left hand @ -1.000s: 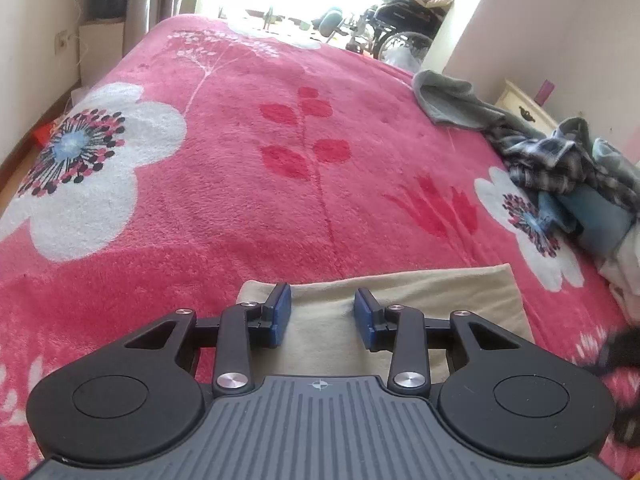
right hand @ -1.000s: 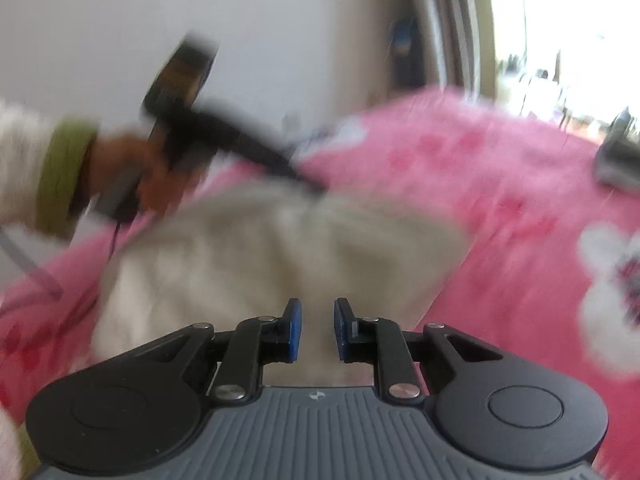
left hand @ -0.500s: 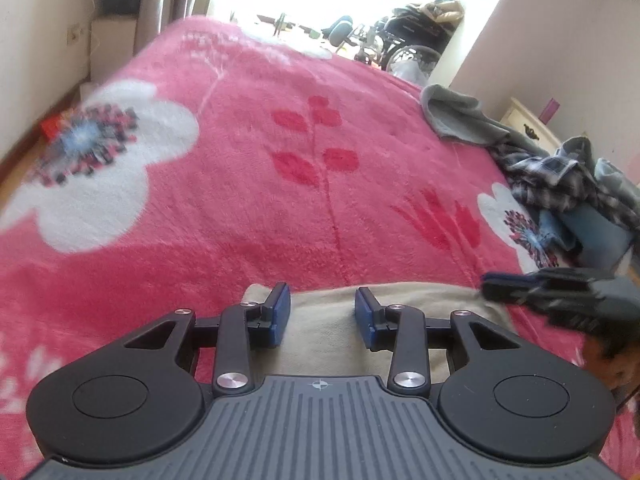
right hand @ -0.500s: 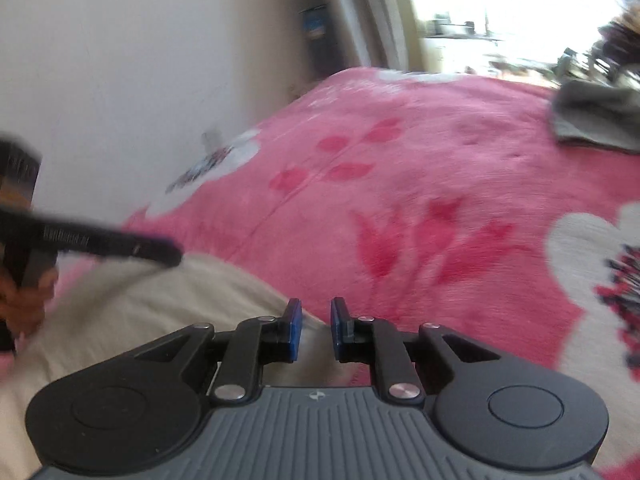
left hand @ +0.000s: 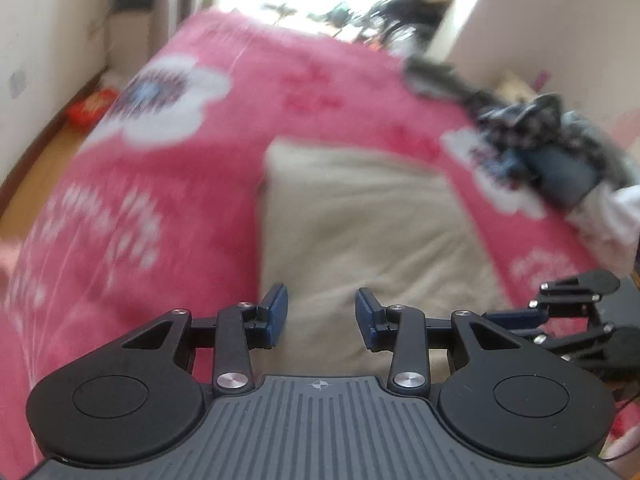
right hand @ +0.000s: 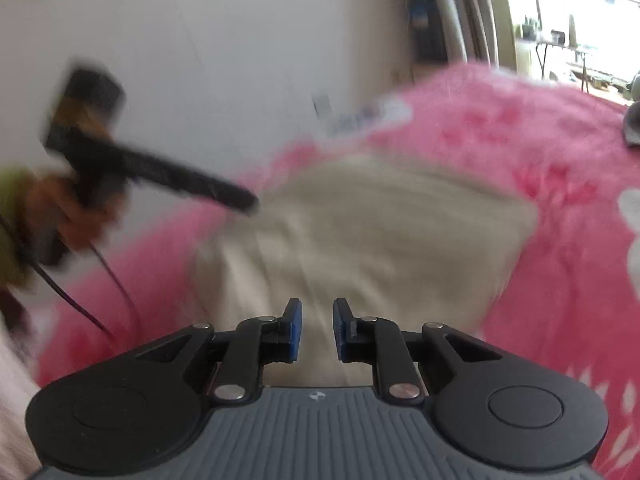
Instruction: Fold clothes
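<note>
With both tools parted and empty, the left tool (left hand: pixel 318 316) is being drawn back and the right tool (right hand: pixel 316 330) swung over the beige garment (left hand: pixel 360 232), lying folded flat on the bed (left hand: pixel 200 168), apparently released.

1. A home bedroom is showing here: a fleecy pink blanket with white flower prints (left hand: pixel 208 208) is covering a wide bed.
2. A jumbled heap of checked and grey clothes (left hand: pixel 548 136) is lying at the bed's far edge.
3. Plain pale walls (right hand: pixel 208 48) are enclosing it, and daylight is streaming through a bright curtained window (right hand: pixel 576 24).
</note>
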Tool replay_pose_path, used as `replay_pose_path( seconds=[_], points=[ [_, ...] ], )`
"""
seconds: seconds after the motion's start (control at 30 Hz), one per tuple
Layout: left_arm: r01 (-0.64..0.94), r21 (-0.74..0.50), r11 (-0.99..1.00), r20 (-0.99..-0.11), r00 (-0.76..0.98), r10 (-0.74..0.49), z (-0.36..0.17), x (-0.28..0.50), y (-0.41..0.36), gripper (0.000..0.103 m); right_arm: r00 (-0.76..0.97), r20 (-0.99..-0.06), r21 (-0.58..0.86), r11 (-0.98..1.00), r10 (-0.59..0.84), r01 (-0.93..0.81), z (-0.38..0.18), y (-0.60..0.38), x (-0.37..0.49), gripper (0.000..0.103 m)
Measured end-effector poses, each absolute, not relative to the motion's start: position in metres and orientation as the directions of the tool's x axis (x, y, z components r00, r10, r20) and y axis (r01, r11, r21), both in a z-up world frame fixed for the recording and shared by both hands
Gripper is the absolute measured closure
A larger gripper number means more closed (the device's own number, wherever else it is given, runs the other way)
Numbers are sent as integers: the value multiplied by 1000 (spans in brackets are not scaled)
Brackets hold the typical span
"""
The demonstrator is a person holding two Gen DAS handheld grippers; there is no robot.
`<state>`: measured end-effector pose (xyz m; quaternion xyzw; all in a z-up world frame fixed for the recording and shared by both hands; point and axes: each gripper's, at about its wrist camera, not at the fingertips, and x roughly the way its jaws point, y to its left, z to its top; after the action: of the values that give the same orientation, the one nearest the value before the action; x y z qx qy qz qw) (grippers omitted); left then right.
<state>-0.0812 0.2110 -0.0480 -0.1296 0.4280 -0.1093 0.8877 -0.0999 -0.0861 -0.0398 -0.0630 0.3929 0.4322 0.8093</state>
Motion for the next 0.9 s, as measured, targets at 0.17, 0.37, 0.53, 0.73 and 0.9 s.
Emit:
replay_pose_path(
  seconds=[0.17,0.37,0.53,0.73,0.9],
  points=[
    [-44,-365,930,-762,588,-271,-79,-83,225,55,323,-698,262,648,639,-715,-47,-81,-93,86],
    [-30,-323,946,-775,581,-246,-73,-80,218,55,355,-609,272,606,710,-747,-14,-89,-110,83],
    [-32,-316,948,-780,577,-241,-73,-83,218,55,277,-594,252,502,755,-827,-17,-73,-130,83],
    [-26,-310,950,-783,574,-240,-73,-83,216,55,245,-680,242,526,691,-815,-48,-66,-136,83],
    [-38,-337,941,-781,570,-256,-72,-81,221,55,235,-644,290,516,728,-806,-36,-73,-135,82]
  ],
)
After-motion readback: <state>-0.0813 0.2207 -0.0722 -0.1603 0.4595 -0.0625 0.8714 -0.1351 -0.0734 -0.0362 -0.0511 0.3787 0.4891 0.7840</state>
